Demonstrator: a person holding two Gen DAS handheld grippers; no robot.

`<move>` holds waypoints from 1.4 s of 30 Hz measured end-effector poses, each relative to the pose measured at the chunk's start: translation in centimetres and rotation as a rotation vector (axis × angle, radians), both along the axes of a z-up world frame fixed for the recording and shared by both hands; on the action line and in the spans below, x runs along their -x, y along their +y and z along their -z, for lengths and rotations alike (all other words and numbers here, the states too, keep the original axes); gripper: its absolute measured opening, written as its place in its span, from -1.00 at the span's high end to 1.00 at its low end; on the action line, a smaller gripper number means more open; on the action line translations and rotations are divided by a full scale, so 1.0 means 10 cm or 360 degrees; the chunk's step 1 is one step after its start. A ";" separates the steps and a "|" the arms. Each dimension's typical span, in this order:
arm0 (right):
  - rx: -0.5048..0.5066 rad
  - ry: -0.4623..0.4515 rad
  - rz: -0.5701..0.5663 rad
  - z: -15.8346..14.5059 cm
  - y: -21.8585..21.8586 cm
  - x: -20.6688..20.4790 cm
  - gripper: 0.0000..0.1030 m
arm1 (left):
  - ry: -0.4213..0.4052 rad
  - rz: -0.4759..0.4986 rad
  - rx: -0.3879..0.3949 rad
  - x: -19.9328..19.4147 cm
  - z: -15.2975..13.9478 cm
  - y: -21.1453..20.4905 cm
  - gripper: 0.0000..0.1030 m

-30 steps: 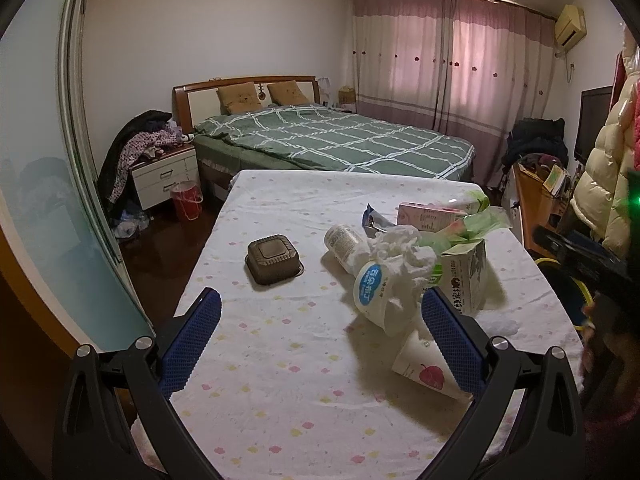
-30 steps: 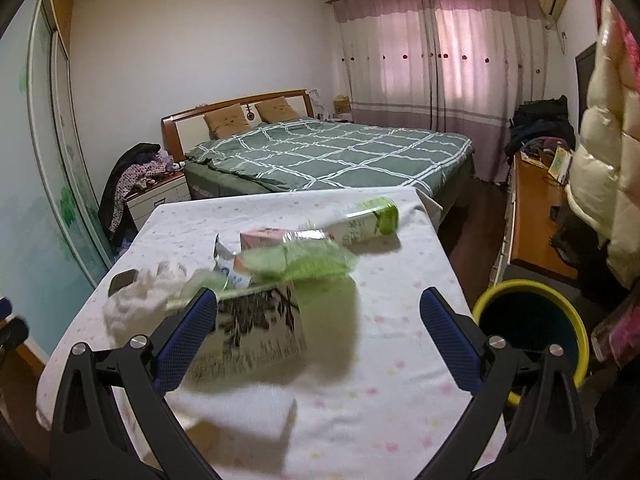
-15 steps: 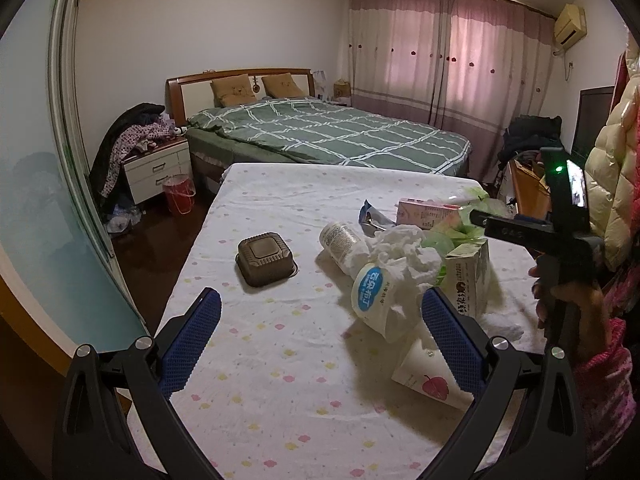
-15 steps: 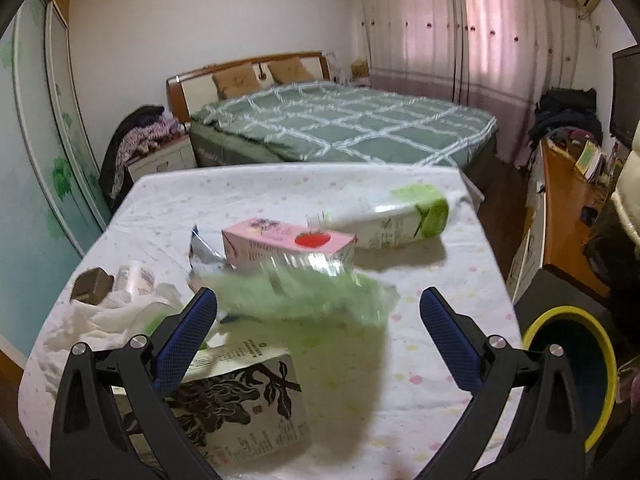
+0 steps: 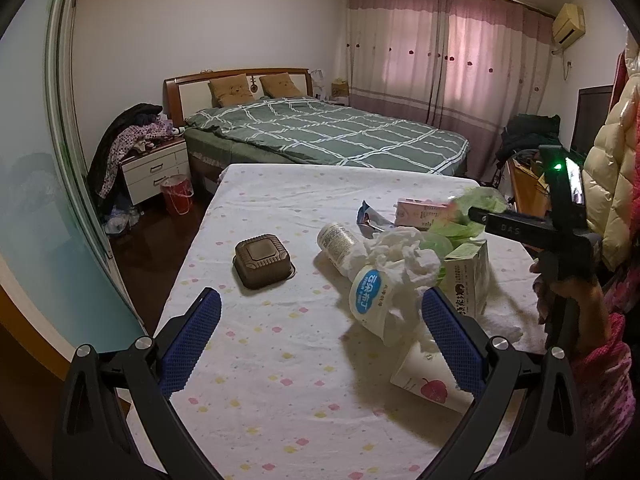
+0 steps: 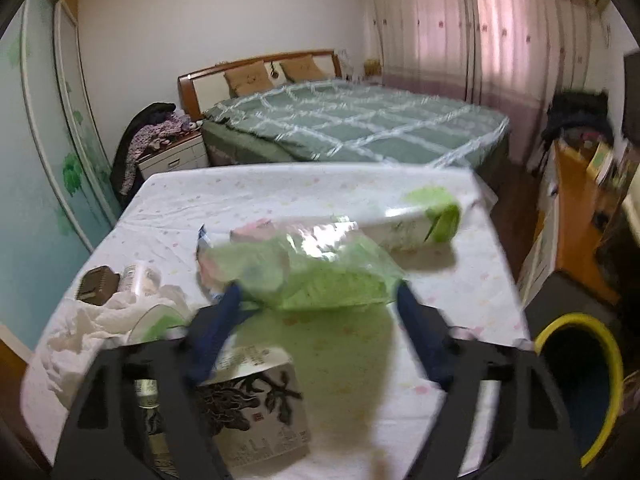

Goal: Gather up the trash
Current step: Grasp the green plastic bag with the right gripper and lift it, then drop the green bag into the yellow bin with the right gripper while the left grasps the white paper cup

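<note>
While the left gripper (image 5: 320, 336) hovered low over the near end of the table (image 5: 256, 392), its blue pads stood wide apart with nothing between them. Just beside its right pad lay a paper cup (image 5: 424, 380) with a red apple print, tipped on its side. Past that, a white pudding tub (image 5: 370, 298) lay tilted against a crumpled white tissue (image 5: 404, 254), and a white bottle (image 5: 338, 238) lay just behind them. A printed carton (image 5: 470, 280) stood to the right of the tissue. Left of the heap, well apart from it, a brown plastic tray (image 5: 262, 260) sat upside down on the dotted cloth.

In the right wrist view, motion blur softened everything. The right gripper (image 6: 320, 304) had its pads set around a crumpled green plastic bag (image 6: 320, 276), each pad at one end of it; whether they pressed it I cannot tell. Behind the bag lay a pink carton (image 6: 256, 228) and a green-and-white bottle (image 6: 424, 224) on its side. A yellow-rimmed bin (image 6: 580, 384) stood on the floor to the right of the table.

Farther off, a green checked bed (image 5: 328, 136) filled the room before pink curtains (image 5: 440, 56).
</note>
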State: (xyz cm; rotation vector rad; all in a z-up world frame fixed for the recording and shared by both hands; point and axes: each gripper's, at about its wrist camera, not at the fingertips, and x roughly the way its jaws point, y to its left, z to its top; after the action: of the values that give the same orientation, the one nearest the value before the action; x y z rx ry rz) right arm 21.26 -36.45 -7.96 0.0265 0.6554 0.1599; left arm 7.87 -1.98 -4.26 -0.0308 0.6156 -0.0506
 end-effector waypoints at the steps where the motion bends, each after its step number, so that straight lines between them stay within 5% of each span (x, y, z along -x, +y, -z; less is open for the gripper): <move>1: 0.0032 -0.0043 0.0008 -0.04 0.00 0.02 -0.80 | 0.0000 0.0001 -0.0001 0.00 0.00 0.00 -0.92; 18: 0.0232 0.0013 -0.0308 -0.07 0.05 -0.34 -0.87 | 0.0007 0.0008 0.0007 -0.05 0.02 0.00 -0.92; 20: 0.0246 0.0018 -0.0374 -0.02 0.09 -0.31 -0.72 | 0.0018 0.0009 0.0011 -0.08 0.03 0.00 -0.92; 22: 0.0244 0.0048 -0.0377 0.03 0.10 -0.33 -0.01 | 0.0024 0.0018 0.0007 -0.09 0.03 -0.02 -0.92; 25: 0.0166 0.0092 -0.0388 0.08 0.04 -0.32 0.65 | 0.0027 0.0032 -0.0003 -0.10 0.03 -0.05 -0.92; 28: 0.0131 0.0076 -0.0376 0.07 -0.01 -0.25 0.87 | 0.0024 0.0038 -0.0006 -0.12 0.02 -0.06 -0.92; 42: -0.0106 -0.0176 -0.0294 -0.45 -0.42 0.64 0.91 | 0.0037 0.0177 -0.0003 -0.07 0.07 -0.33 -0.92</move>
State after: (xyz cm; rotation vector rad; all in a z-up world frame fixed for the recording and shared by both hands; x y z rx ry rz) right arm 14.89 -40.60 -3.45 0.0209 0.5414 0.3590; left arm 8.53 -5.31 -5.01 0.0051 0.6400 -0.1577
